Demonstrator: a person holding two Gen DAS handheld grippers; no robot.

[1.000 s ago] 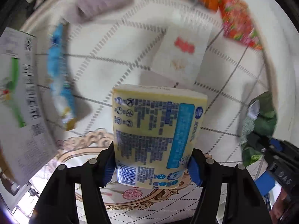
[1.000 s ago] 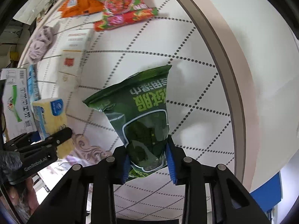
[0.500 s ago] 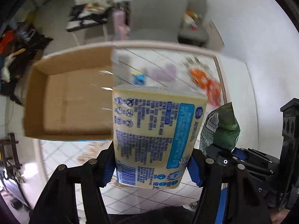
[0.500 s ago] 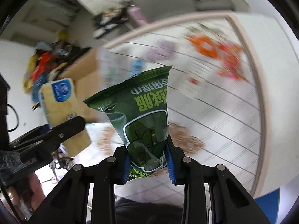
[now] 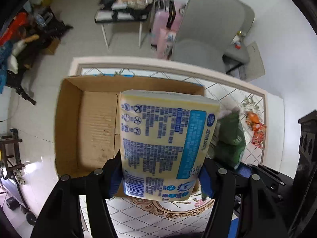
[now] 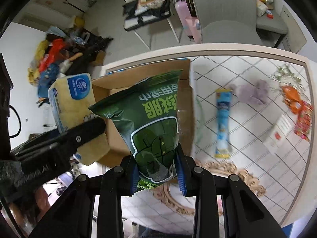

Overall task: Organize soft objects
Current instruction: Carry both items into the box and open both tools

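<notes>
1. Left gripper point(image 5: 159, 175), lower centre of the frame, is clamped on the yellow pack point(image 5: 166, 140), held above the open cardboard box point(image 5: 95, 130).
2. Right gripper point(image 6: 158, 175), lower centre, is clamped on the green bag point(image 6: 152, 123), also above the box.
3. The visible part of the box floor looks bare, so nothing appears stowed yet.
4. Left on the table point(image 6: 247, 158): blue tube pack point(image 6: 222, 123), purple cloth point(image 6: 253, 93), orange packet point(image 6: 291, 97), red packet point(image 6: 304, 121).
</notes>
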